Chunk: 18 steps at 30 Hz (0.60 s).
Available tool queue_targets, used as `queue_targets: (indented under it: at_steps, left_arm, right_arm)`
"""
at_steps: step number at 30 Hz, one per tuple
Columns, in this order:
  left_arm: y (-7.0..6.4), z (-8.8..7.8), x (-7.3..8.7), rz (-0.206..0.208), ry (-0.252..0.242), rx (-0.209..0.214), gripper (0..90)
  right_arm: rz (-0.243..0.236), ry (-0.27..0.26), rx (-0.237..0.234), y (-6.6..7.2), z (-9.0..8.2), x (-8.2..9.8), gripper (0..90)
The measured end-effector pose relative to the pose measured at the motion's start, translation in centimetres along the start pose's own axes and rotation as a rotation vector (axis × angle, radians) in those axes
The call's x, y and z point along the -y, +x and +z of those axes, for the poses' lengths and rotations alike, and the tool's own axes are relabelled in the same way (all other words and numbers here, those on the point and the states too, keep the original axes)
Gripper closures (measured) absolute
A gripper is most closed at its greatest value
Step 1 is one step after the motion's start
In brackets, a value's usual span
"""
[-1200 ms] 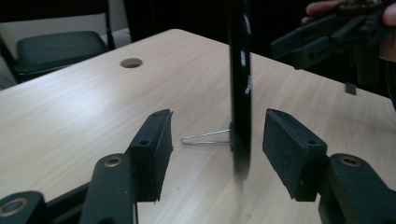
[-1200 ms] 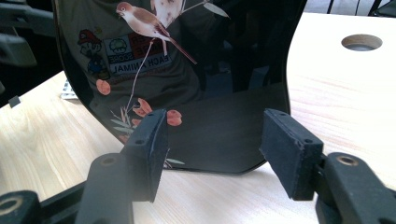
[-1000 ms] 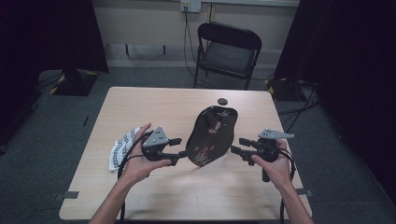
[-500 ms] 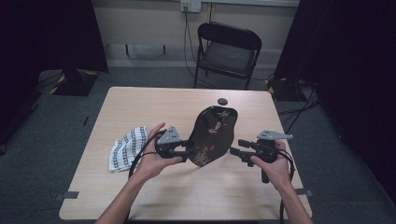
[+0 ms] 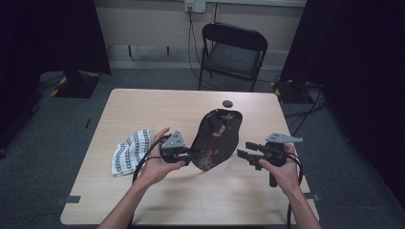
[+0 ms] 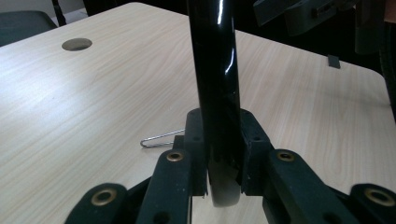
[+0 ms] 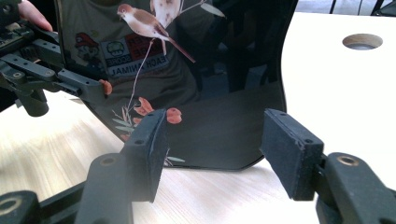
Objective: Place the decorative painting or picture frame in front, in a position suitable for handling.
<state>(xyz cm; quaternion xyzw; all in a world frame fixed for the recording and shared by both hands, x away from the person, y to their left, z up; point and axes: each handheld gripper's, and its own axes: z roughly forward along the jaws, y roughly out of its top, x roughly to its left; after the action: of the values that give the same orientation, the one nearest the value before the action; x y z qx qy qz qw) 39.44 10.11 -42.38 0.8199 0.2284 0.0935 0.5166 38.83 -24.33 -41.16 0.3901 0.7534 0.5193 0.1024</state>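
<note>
High view footage showed a black lacquered tray (image 5: 216,138) tilted up on edge near the middle of the table (image 5: 157,107), its painted face turned toward the right gripper (image 5: 244,149). The left gripper (image 5: 190,155) had been brought to the tray's left rim, and its jaws had just been closing; in the left gripper view the rim (image 6: 215,84) was seen clamped between the 2 pads (image 6: 252,140), so a hold on the tray was judged to be made. The right gripper was held just beside the tray's right edge, apart from it, with its jaws wide and nothing between them; in the right gripper view the glossy face (image 7: 210,116) with its bird and flowers stood beyond the open pads (image 7: 289,149). A checked cloth (image 5: 130,150) lay flat to the left of the tray, untouched, and a small round hole (image 5: 228,103) was seen in the tabletop behind the tray. Of the work, 1 step was judged done: the tray was raised and gripped on 1 side. Whatever was meant for the tray's face or for the cloth was judged not yet begun, with the right gripper unused so far.
</note>
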Motion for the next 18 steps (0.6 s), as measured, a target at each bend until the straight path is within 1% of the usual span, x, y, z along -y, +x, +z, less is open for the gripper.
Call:
queue_targets:
  at_steps: [2,7,9,11,16,18]
  left_arm:
    - [0.0,-0.4,0.1,0.005,0.008,0.003,77.3]
    - [0.0,-1.4,0.5,-0.001,0.015,0.020,77.4]
    - [-0.1,-1.8,0.7,0.005,0.023,0.025,77.3]
    - [-0.2,-2.3,0.7,0.003,0.036,0.026,76.9]
    - [-0.4,-2.9,0.9,0.000,0.041,0.027,76.9]
    - [-0.5,-3.2,1.0,0.003,0.051,0.027,76.9]
  right_arm:
    - [-0.003,-0.006,-0.011,0.1,0.0,0.0,41.7]
    - [-0.004,-0.009,-0.011,0.2,-0.1,0.0,41.7]
    - [-0.003,-0.006,-0.011,0.2,0.0,0.0,41.4]
    - [0.000,-0.012,-0.022,0.4,0.1,-0.1,40.8]
    - [-0.005,-0.013,-0.028,0.7,0.3,-0.3,40.6]
    - [-0.008,-0.009,-0.030,0.8,0.5,-0.3,40.1]
